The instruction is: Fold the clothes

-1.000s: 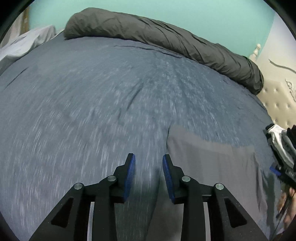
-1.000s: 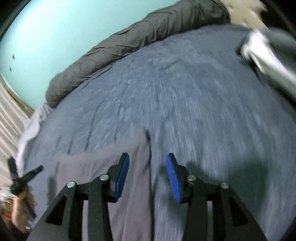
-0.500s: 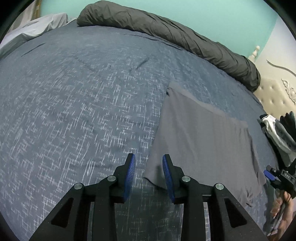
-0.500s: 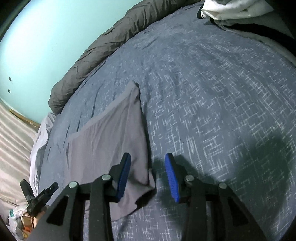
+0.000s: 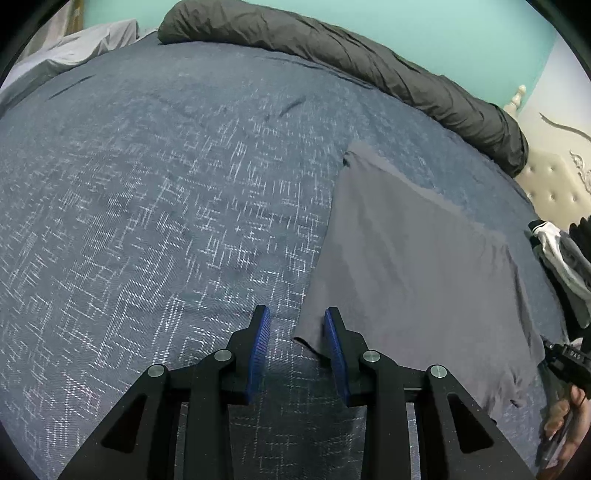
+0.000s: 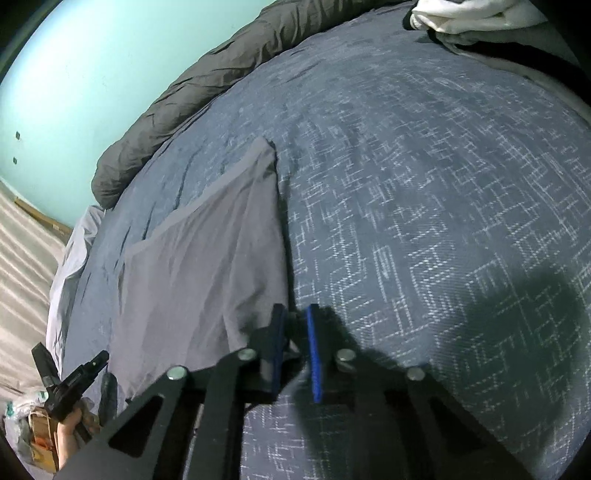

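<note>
1. bedspread point(image 5: 155, 229): dark blue weave with white flecks, covering the bed in both views.
2. light grey sheet point(image 5: 74, 48): bunched at the far left corner of the bed in the left wrist view.
3. left gripper point(image 5: 297, 328): jaws stand apart, pads not pressing on anything. the near left corner of the grey garment point(image 5: 413, 258) lies between the blue pads, close against the right-hand pad.
4. grey garment: spread flat on the bedspread, right of centre in the left wrist view, with a paler hem band along its far edge.
5. dark grey rolled duvet point(image 5: 369, 62): lies along the far edge of the bed, against the turquoise wall point(image 5: 424, 26).
6. clothes pile point(image 5: 557, 254): white, grey and black items at the right edge of the bed, just beside the garment.
7. right gripper point(image 6: 295, 332): jaws nearly together and closing. the near right corner of the garment point(image 6: 207, 266) is pinched between the pads.
8. right wrist view, lower left: the person's hand point(image 6: 68, 432) holds the handle of the other tool.
</note>
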Demonstrator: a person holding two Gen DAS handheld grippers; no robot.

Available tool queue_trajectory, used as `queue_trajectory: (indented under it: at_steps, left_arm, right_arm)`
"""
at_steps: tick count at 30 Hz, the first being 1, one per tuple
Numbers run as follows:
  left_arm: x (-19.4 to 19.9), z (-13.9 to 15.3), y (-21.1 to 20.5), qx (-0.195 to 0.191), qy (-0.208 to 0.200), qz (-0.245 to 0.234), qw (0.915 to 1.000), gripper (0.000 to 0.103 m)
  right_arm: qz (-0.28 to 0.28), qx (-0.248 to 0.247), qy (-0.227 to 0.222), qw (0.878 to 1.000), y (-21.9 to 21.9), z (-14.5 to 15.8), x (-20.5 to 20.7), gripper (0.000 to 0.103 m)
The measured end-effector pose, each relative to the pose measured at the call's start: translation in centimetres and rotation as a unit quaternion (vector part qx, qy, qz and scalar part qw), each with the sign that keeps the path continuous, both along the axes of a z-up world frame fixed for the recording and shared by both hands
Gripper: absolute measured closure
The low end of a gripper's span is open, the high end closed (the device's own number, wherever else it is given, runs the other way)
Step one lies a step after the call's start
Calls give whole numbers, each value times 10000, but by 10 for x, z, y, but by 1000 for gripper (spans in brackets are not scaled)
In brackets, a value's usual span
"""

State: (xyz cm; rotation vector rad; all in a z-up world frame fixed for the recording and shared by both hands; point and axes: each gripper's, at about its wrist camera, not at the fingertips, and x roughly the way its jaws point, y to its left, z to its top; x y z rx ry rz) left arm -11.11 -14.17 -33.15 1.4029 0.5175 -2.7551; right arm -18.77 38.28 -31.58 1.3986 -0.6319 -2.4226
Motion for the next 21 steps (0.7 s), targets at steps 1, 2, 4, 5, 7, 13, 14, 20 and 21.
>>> queue_trajectory:
  at_steps: [1,2,4,5,7,13,14,20,21]
  left_arm:
    - [0,0,0,6,-6,7,10000,70]
    - [-1,0,0,-1,-10,11,10000,70]
    - [-3,-1,0,-13,-19,20,10000,70]
    - [-3,-2,0,-18,-25,25,10000,70]
    - [-7,-3,0,-10,-41,32,10000,70]
    - [-8,-2,-1,-57,-37,29,10000,70]
    - [-6,-2,-1,-65,-43,34,10000,70]
    - [-6,-3,3,-110,-55,41,9999,70]
    - [-6,-3,2,-98,-59,44,9999,70]
  right_arm:
    - [34,24,3,10000,-2,0,0,100]
    - [48,27,11,10000,-2,0,0,101]
    - [35,-28,39,10000,-2,0,0,102]
    - [16,-62,57,10000,-1,1,1,102]
    - [-69,-98,128,9998,5,6,3,102]
    - [-427,-108,421,9981,31,26,12,102]
    - [-491,-109,447,9977,35,27,12,102]
    - [-760,-248,277,9964,45,13,8,102]
    - [-797,-211,270,9962,46,12,8,102]
